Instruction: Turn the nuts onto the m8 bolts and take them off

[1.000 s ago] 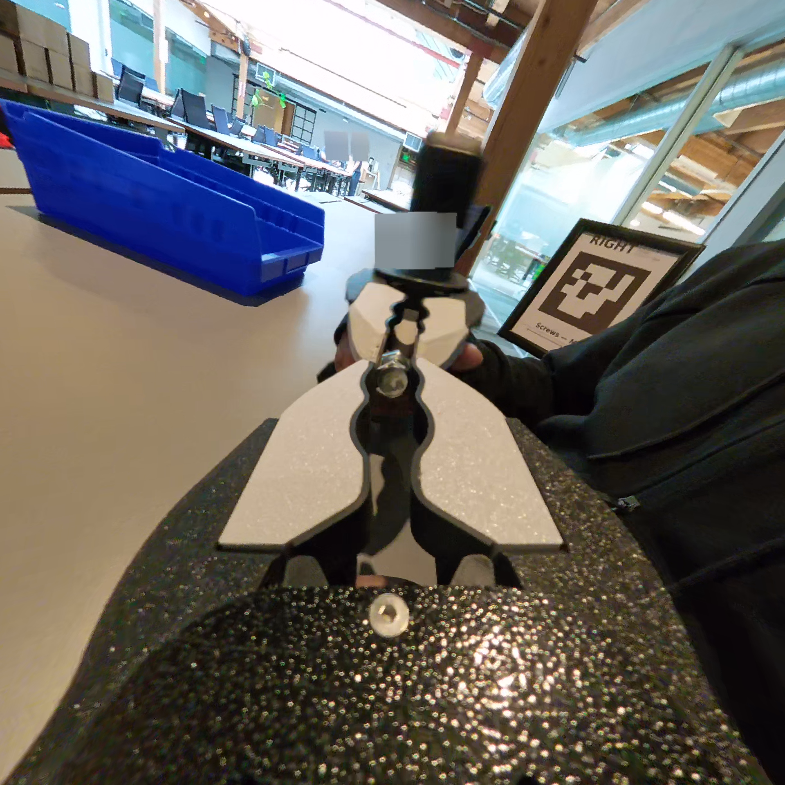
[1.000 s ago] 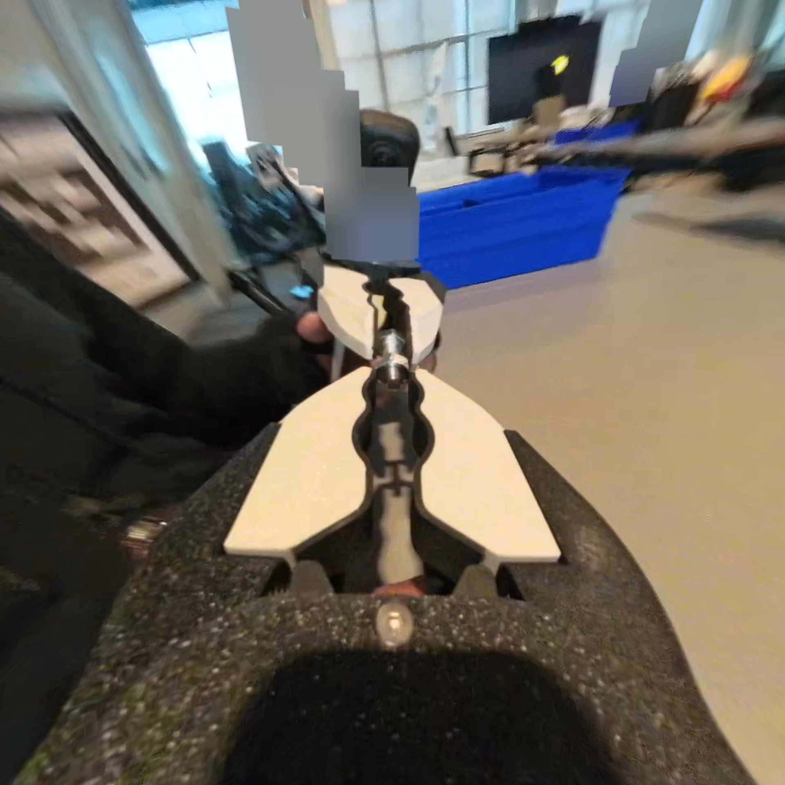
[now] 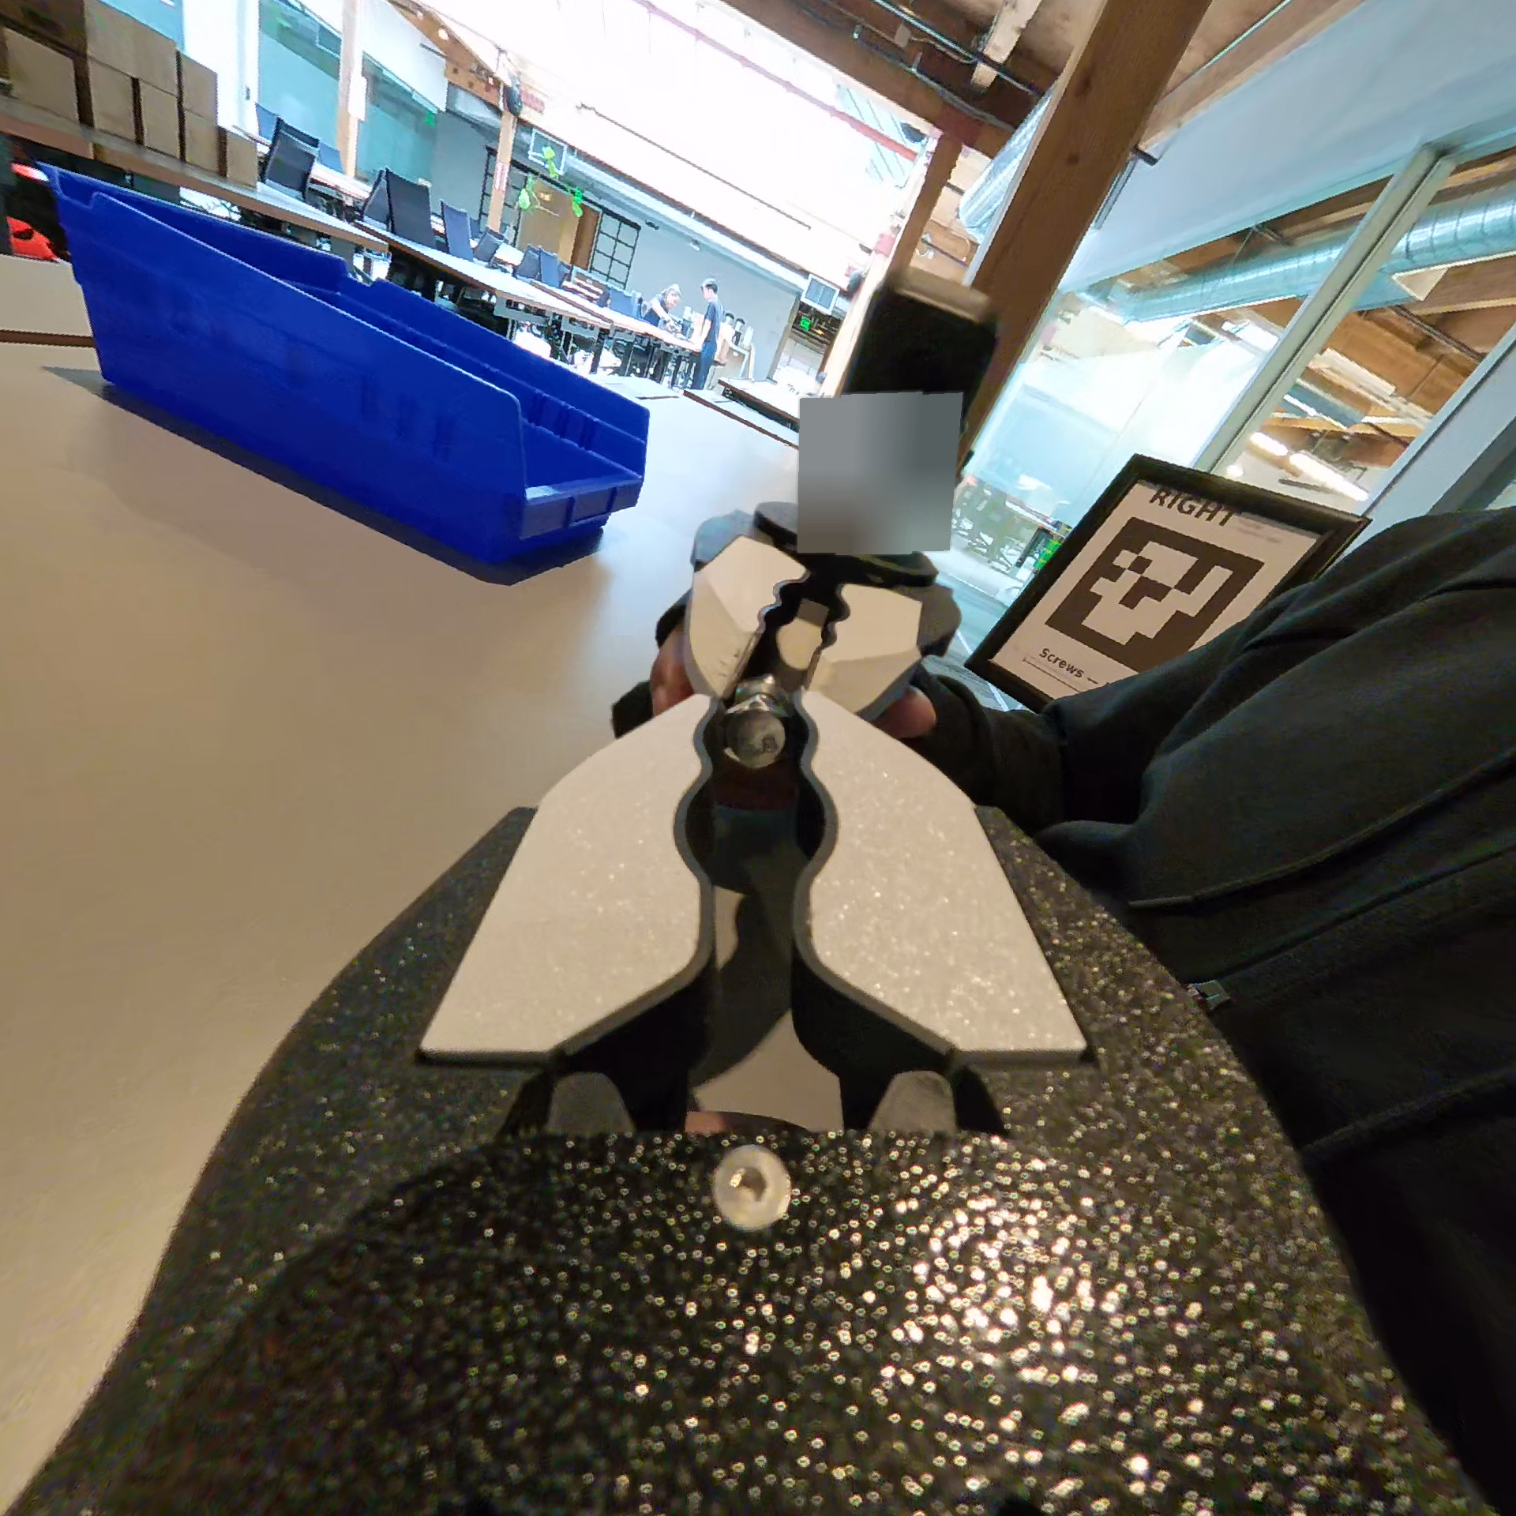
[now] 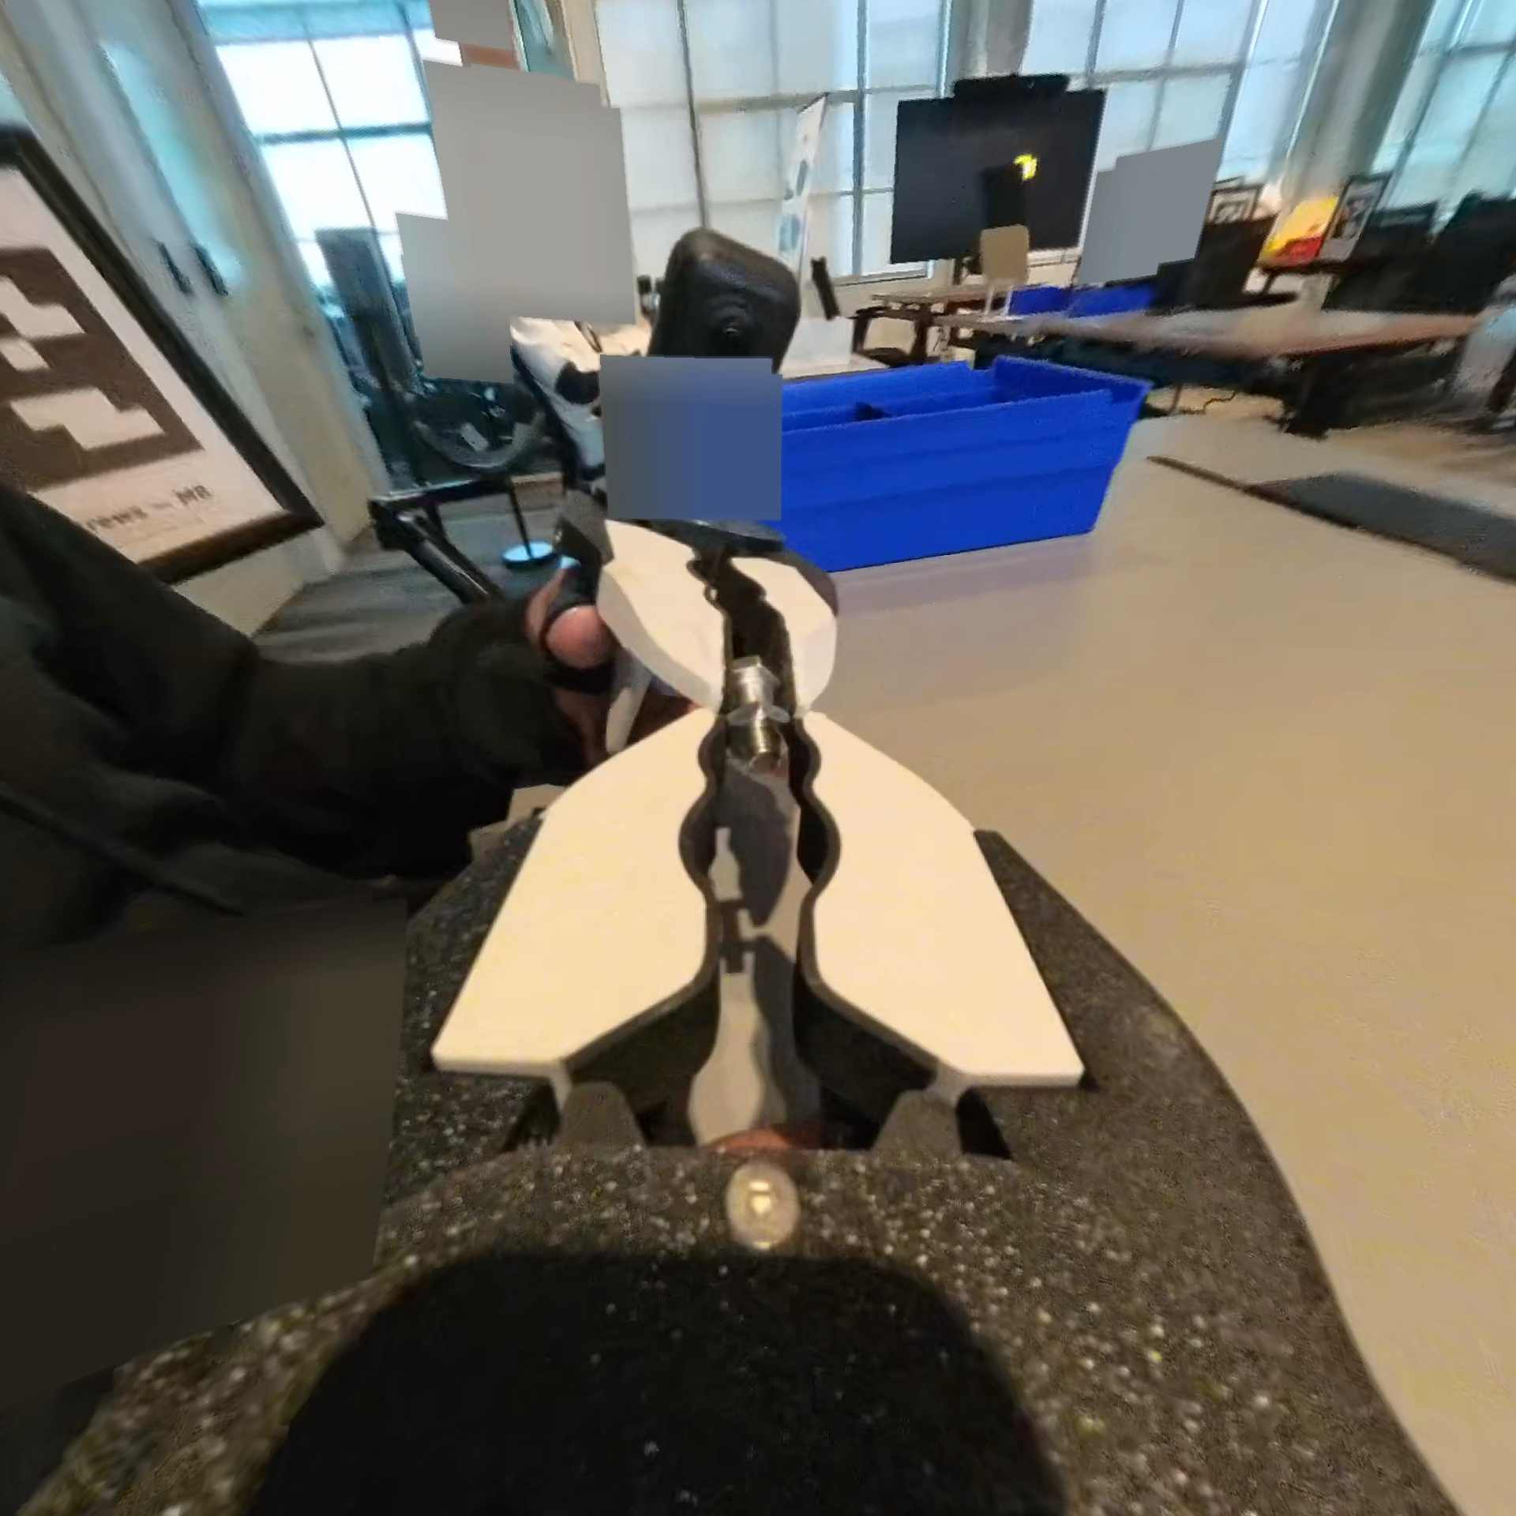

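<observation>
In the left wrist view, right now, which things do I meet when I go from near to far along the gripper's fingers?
Left gripper shut on the bolt → nut on the bolt → right gripper facing it → black camera mounted on the right gripper → wooden post far behind.

Pale beige table (image 3: 246, 820), blue plastic bin (image 3: 344, 410) resting on it, framed marker sign (image 3: 1148, 591) standing at its edge
</observation>
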{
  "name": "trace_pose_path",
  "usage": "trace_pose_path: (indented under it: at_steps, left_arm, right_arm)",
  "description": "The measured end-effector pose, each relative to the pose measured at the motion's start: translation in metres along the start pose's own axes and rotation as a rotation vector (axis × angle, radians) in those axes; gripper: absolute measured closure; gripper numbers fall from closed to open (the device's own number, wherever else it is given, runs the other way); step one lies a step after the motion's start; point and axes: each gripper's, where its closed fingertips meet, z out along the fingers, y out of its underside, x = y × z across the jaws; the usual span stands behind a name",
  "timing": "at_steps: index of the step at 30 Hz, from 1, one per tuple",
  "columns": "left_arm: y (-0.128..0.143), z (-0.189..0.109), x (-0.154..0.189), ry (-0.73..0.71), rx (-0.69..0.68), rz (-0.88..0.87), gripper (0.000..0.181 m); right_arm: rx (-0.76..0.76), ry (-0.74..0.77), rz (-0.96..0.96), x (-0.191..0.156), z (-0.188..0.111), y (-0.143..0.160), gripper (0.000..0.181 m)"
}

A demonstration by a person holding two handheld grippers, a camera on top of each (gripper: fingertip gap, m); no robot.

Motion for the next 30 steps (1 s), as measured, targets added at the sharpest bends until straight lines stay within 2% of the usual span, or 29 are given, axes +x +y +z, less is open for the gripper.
trace_pose_path:
  at_steps: [3,6,9,11,14,16,18,21,23,24,27,30]
  left_arm:
    - [-0.002,-0.001,0.002,0.020,0.013,-0.004,0.167]
    - [-0.013,-0.007,-0.001,0.020,0.102,-0.025,0.154]
    - [-0.024,-0.015,-0.009,-0.001,0.175,-0.066,0.149]
    - [-0.025,-0.016,-0.014,-0.031,0.184,-0.070,0.149]
    - [-0.022,-0.015,-0.023,-0.119,0.157,-0.029,0.149]
    - [-0.020,-0.014,-0.030,-0.174,0.141,-0.005,0.149]
    - [-0.020,-0.015,-0.034,-0.200,0.138,-0.008,0.150]
    - [-0.020,-0.015,-0.036,-0.212,0.140,-0.018,0.152]
    - [-0.020,-0.015,-0.037,-0.217,0.138,-0.016,0.153]
    - [-0.020,-0.014,-0.037,-0.221,0.135,-0.015,0.153]
    - [-0.019,-0.014,-0.037,-0.227,0.131,-0.008,0.154]
    - [-0.019,-0.014,-0.038,-0.225,0.132,-0.014,0.155]
  right_arm:
    - [0.007,-0.012,0.009,-0.001,0.000,0.000,0.167]
    - [0.020,-0.005,0.015,0.001,-0.002,-0.003,0.167]
    - [0.041,0.043,0.015,0.010,-0.006,-0.007,0.167]
    - [0.022,0.156,-0.051,0.026,-0.011,-0.007,0.167]
    - [-0.071,0.435,-0.196,0.066,-0.030,-0.005,0.167]
    - [-0.132,0.630,-0.262,0.096,-0.058,-0.011,0.167]
    - [-0.142,0.826,-0.332,0.125,-0.101,-0.034,0.167]
    - [-0.175,1.155,-0.428,0.174,-0.191,-0.074,0.167]
    - [-0.210,1.307,-0.420,0.210,-0.247,-0.084,0.167]
    - [-0.240,1.340,-0.383,0.231,-0.268,-0.077,0.167]
    - [-0.364,1.372,-0.216,0.277,-0.313,-0.030,0.167]
    - [-0.486,1.375,-0.153,0.289,-0.334,0.008,0.167]
